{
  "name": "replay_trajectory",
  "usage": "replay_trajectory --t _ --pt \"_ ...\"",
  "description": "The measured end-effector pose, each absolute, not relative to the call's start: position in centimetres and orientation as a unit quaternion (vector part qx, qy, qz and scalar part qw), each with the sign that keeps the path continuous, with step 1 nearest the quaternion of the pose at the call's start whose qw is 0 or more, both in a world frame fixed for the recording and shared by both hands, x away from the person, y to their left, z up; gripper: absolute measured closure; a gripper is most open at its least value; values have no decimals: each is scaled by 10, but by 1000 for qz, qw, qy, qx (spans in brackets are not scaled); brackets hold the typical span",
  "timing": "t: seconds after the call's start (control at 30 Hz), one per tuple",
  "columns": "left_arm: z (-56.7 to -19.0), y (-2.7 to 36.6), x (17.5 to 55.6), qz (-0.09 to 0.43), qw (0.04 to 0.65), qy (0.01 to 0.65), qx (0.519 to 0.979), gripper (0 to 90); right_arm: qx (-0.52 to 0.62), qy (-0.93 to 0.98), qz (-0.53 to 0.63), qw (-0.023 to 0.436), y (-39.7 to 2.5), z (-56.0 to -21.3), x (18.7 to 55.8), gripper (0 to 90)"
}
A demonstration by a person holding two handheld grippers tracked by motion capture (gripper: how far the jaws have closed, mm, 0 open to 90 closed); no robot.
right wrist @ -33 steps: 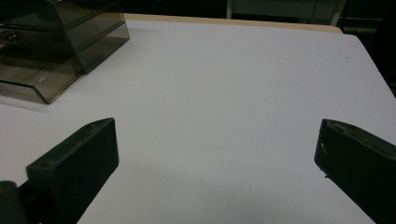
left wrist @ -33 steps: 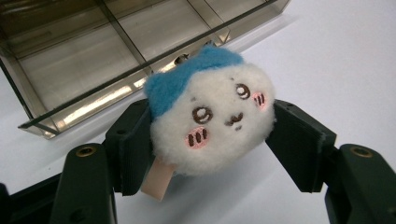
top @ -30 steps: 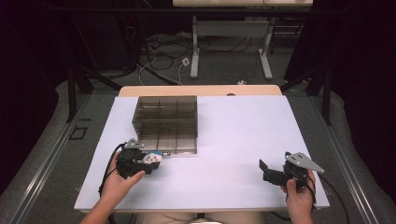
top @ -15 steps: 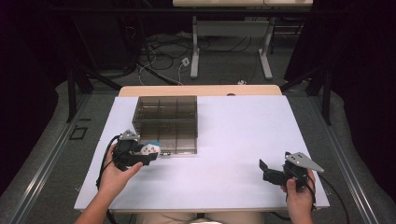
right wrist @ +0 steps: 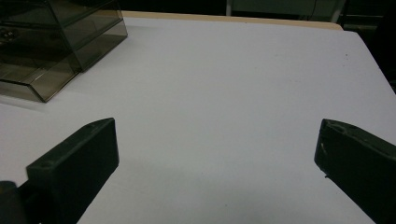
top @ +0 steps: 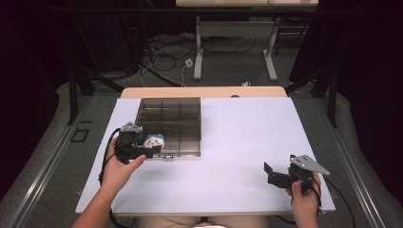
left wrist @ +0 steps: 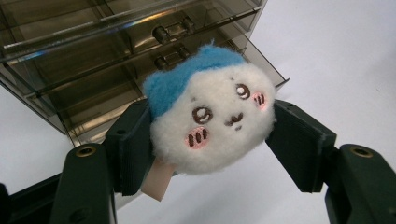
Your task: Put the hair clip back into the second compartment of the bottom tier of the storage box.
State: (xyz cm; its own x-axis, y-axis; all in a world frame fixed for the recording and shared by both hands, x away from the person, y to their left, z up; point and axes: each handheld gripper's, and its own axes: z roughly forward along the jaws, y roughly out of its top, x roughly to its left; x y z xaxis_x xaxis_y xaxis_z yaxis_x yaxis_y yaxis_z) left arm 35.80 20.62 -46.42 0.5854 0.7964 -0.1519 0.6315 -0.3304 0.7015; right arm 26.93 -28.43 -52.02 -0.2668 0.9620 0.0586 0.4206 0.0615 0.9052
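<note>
- Left gripper (top: 142,151): jaws clamped on the plush (left wrist: 211,111), held at the front edge of the box (top: 176,124).
- Right gripper (top: 280,176): jaws wide, empty, low over the counter (top: 247,137).
- We judge the step is carrying the plush to the box; keep the squeeze, clear the wall, then release.
- Count: one plush, one box, two grippers.

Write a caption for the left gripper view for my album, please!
Left tool squeezes a fluffy blue-and-white plush beside the smoky drawer box.
</note>
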Motion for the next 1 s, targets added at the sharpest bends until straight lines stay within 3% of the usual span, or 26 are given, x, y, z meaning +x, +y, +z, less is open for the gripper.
replay_trajectory --t 1.0 --pt "-476 199 393 105 375 459 799 347 524 665 438 301 -282 -522 270 0"
